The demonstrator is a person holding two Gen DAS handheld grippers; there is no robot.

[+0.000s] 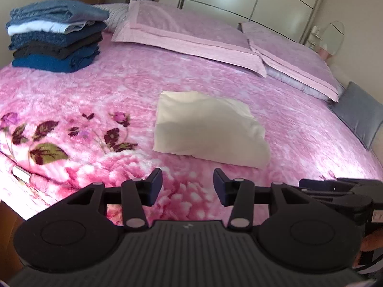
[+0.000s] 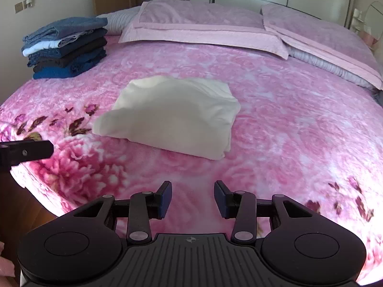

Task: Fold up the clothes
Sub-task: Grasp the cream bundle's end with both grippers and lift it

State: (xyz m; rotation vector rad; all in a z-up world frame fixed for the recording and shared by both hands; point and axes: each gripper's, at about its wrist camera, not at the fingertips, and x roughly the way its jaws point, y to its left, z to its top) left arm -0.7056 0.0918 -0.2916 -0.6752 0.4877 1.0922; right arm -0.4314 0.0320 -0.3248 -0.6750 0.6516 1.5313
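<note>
Across the middle of both frames lies a folded cream-white garment (image 1: 205,126) (image 2: 174,117), flat on the pink floral blanket (image 1: 119,91) (image 2: 287,119) that covers the bed, with bare blanket on every side of it. No writing can be read anywhere; only a small round emblem shows on each claw's ribbed body, too small to make out. At lower centre of the left wrist view the left claw (image 1: 188,186) hangs released, blue pads apart with only blanket between them, short of the garment's near edge. At lower centre of the right wrist view the right claw (image 2: 192,198) is likewise released and grasps nothing, also short of the garment. At upper left of each frame a stack of folded clothes (image 1: 55,35) (image 2: 67,47), blues, black and one white layer, sits near the bed's corner, well apart from the garment. Two pink pillows (image 1: 186,35) (image 2: 203,26) run along the top, and a grey cushion (image 1: 359,112) sits at the right edge of the left view.
</note>
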